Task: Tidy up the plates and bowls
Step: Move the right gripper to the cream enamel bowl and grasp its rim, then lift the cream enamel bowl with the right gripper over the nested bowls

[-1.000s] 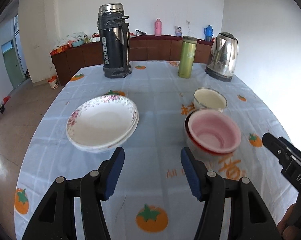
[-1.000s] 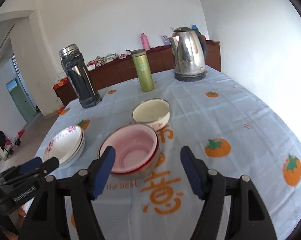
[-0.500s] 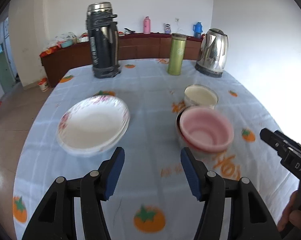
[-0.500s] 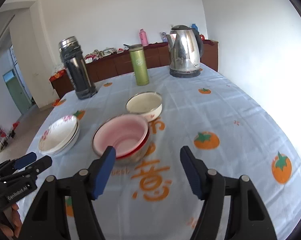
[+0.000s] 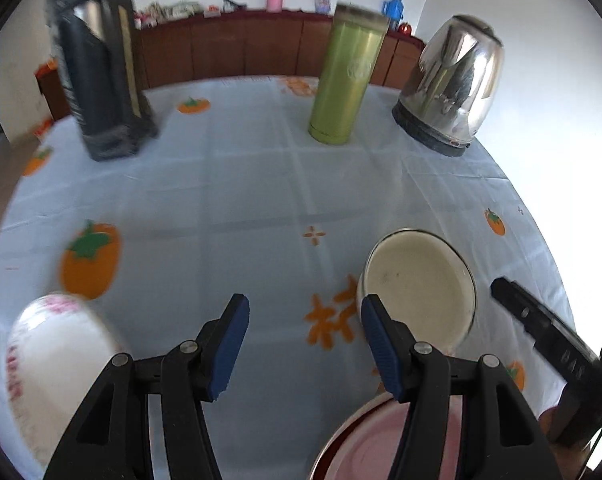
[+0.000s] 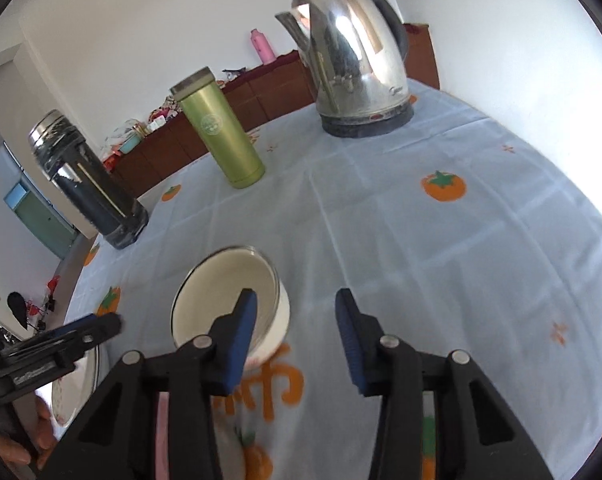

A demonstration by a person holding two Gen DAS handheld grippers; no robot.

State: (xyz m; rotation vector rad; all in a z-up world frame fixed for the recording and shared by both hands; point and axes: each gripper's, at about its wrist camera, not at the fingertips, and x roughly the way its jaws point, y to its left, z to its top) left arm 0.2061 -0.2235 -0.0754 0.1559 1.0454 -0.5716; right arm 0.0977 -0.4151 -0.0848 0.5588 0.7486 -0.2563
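The right gripper (image 6: 295,326) was closing its jaws with the near wall of the cream bowl (image 6: 221,284) between them: the left pad sat over the bowl's inside, the right pad outside on the cloth, and neither yet pressed on the rim. That straddle looked like the set-up for a rim pinch, probably to lift this small bowl toward the pink bowl (image 5: 365,452), which lay just behind and below the gripper, only a sliver of it showing under the left finger in the right wrist view.

The left gripper (image 5: 303,338) stood about half open and held nothing, bare tablecloth (image 5: 261,200) between its pads. Its right pad was just beside the cream bowl's rim; the flowered plates (image 5: 57,356) lay off to its left, blurred. I judged it was waiting there, or ready to steady the stack.

Ahead of both grippers, well apart from the bowls, stood the green flask (image 6: 221,132), the steel kettle (image 6: 357,60) and the dark thermos (image 6: 85,180), clear of the working area.

Only the left wrist view showed the plates and the pink bowl's broad interior; only the right wrist view showed the pads straddling the cream bowl's wall, and the person's hand (image 6: 41,428) holding the left tool
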